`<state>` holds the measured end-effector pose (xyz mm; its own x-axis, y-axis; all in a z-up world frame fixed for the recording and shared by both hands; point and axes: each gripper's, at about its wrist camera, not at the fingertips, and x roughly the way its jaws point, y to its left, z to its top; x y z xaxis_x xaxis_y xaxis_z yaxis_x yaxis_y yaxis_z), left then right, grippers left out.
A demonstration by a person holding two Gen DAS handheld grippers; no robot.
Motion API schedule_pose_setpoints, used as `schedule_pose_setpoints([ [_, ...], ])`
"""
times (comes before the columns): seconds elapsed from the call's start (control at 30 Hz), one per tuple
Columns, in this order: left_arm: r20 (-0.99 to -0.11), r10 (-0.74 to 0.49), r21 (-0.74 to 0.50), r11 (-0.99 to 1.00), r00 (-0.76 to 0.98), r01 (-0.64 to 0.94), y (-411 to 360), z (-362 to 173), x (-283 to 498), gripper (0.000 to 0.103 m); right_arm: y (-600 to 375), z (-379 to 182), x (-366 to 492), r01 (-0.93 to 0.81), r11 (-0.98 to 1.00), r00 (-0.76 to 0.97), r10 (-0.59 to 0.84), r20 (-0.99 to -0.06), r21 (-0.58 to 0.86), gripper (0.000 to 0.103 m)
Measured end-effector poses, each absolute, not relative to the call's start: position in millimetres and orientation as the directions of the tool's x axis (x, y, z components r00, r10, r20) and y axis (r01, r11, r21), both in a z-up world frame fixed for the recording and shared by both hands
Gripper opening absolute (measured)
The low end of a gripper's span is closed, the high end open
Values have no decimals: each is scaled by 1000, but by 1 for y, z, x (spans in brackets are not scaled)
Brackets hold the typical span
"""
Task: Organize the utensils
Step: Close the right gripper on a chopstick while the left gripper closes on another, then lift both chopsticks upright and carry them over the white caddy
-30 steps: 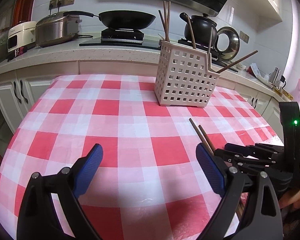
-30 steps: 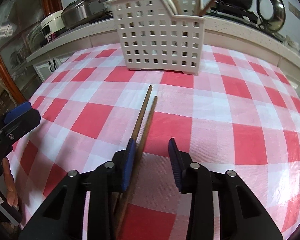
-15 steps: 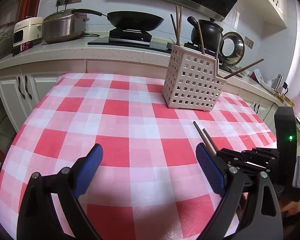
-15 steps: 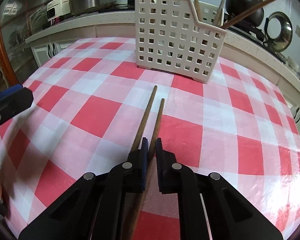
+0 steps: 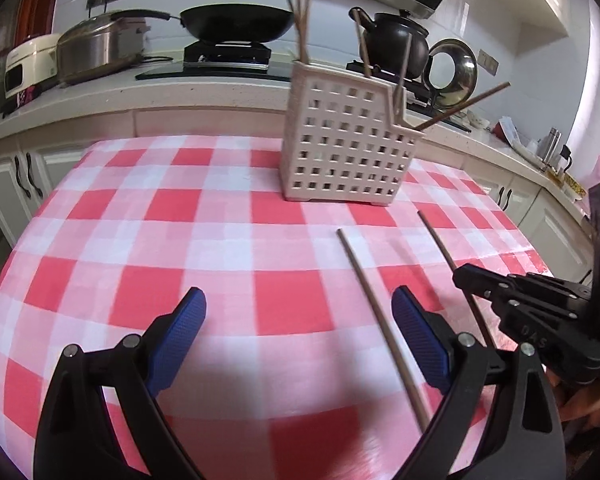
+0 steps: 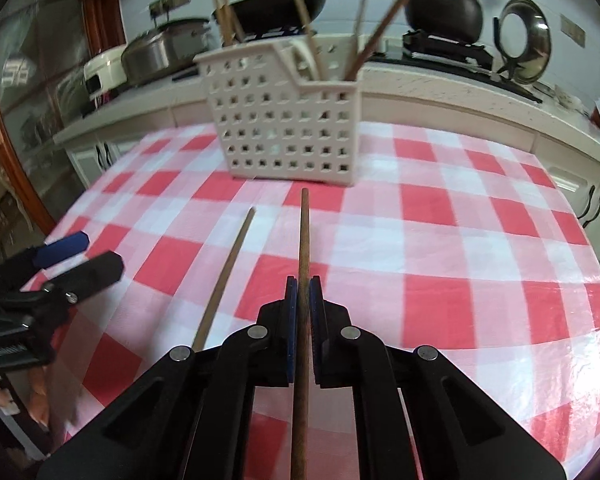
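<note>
two thin brown chopsticks (image 6: 303, 248), straight, round-tipped, plain wood

Right gripper (image 6: 303, 296) clamps one chopstick (image 6: 303, 236); another chopstick (image 6: 230, 272) lies beside it.

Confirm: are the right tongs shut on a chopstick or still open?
Shut on it. The right tongs have just closed, blue pads pressed on the held chopstick; the other chopstick lies on the tablecloth.
</note>
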<state>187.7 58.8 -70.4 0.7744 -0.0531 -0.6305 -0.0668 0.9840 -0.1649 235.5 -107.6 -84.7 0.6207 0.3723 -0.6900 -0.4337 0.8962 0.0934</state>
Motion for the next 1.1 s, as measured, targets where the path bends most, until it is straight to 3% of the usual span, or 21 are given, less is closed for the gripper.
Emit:
schedule_pose_setpoints([
  [0.27,-652,-38,-139,988,757,-70,28,-77,204,91,-137,-68,231,-431,895,695,409,-592,113,7],
  [0.53,-671,-13,-104,992,742,-77,3,-84,221,87,-159,-64,228,-430,894,713,423,-559,126,7],
  [0.73,-698,14,-55,996,716,-73,-13,-90,235,64,-173,-62,225,-426,895,722,425,-547,134,7],
  [0.9,-747,23,-24,998,665,-61,-19,-101,245,35,-185,-61,224,-411,900,729,420,-540,146,7],
  [1.1,-769,36,-12,998,639,-70,-18,-108,252,27,-186,-63,225,-416,897,725,428,-539,151,7],
])
